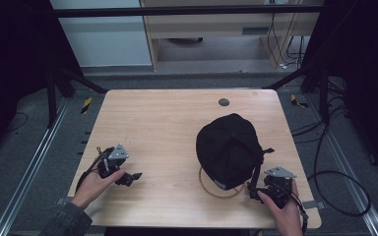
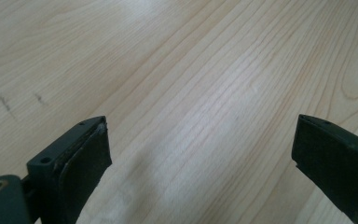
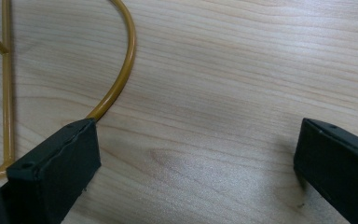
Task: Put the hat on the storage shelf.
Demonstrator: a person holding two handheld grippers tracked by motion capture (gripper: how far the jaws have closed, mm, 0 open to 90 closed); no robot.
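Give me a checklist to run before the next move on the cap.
1. Left gripper open, nothing between its jaws: ok.
2. Right gripper open, nothing between its jaws: ok.
3. Black cap seated on its gold wire stand: ok.
4. Right gripper beside the stand's ring, not gripping it: ok.
5. Wooden table around the cap free of obstacles: ok.
6. Stand firmly planted: cannot tell.

No readable text, label or number anywhere.

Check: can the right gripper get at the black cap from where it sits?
Probably yes. The right gripper sits open beside the cap on its gold wire stand, nothing between them.
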